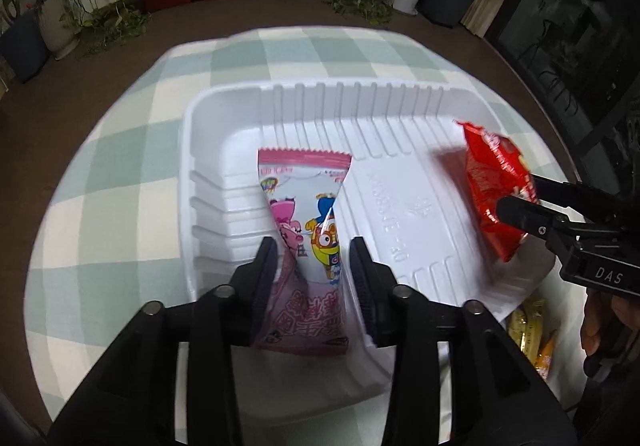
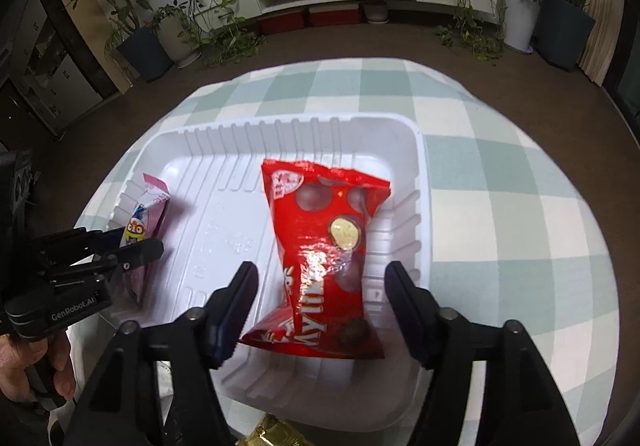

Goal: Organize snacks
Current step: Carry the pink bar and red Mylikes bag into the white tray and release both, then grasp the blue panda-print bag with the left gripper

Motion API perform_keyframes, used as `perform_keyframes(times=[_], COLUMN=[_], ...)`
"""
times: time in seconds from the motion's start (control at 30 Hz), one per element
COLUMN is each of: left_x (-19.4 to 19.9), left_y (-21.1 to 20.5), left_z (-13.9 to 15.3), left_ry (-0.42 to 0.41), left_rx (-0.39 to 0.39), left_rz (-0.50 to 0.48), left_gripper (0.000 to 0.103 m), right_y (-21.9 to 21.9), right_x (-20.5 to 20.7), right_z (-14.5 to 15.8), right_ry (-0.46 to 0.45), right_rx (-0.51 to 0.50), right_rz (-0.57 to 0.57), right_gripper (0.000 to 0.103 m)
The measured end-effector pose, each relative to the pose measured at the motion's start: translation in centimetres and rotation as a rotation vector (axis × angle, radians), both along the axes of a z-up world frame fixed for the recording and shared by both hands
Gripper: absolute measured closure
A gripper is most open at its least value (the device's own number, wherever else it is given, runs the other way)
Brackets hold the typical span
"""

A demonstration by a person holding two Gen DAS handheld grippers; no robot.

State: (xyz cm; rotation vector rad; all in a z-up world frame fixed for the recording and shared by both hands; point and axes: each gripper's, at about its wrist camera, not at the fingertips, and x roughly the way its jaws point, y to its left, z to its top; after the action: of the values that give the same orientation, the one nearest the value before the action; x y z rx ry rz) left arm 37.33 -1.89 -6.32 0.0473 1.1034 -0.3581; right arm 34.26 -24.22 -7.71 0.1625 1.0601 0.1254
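Observation:
A white plastic tray [image 1: 320,93] [image 2: 280,125] stands on a checked tablecloth. A pink cartoon snack packet [image 1: 308,197] [image 2: 150,201] lies at the tray's left end. It sits between the fingers of my left gripper [image 1: 314,258] [image 2: 132,242], which is open, its pads standing just off the wrapper. A red packet of chocolate balls [image 2: 320,230] [image 1: 492,173] lies at the tray's right end. My right gripper [image 2: 322,286] [image 1: 518,193] is open around it, with a gap on each side.
Yellow and gold snack packets [image 1: 528,326] [image 2: 276,434] lie on the cloth [image 1: 120,165] by the tray's near edge. A person's hand [image 2: 40,366] holds the left gripper's handle. Potted plants and a low white cabinet stand beyond the table.

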Motion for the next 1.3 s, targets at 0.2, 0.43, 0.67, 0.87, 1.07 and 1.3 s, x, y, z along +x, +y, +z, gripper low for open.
perform_keyframes(times=[0.2, 0.43, 0.67, 0.87, 1.07, 1.3], left_x=[-2.5, -9.7, -20.7, -28.6, -31.5, -31.4], left_y=[2.7, 8.6, 12.0, 12.5, 12.7, 8.1], left_z=[5.1, 11.4, 12.9, 8.4, 2.4, 1.3], left_ry=[-0.108, -0.260, -0.375, -0.229, 0.007, 0.052], left_rx=[-0.104, -0.235, -0.195, -0.182, -0.236, -0.189], left_rz=[0.027, 0.080, 0.143, 0.264, 0.424, 0.388], left_gripper=[0.034, 0.000, 0.000, 0.000, 0.000, 0.000], right_y=[-2.2, -5.9, -7.0, -3.3, 1.7, 4.0], right_x=[-3.1, -11.4, -22.1, -27.8, -30.8, -31.5], right_z=[4.8, 11.4, 10.0, 6.2, 3.4, 2.3], right_ry=[-0.101, -0.301, -0.341, -0.275, -0.219, -0.194], right_rx=[0.100, 0.239, 0.422, 0.449, 0.385, 0.322], right_rz=[-0.044, -0.062, -0.113, -0.085, -0.010, 0.029], right_gripper=[0.023, 0.002, 0.000, 0.000, 0.000, 0.002])
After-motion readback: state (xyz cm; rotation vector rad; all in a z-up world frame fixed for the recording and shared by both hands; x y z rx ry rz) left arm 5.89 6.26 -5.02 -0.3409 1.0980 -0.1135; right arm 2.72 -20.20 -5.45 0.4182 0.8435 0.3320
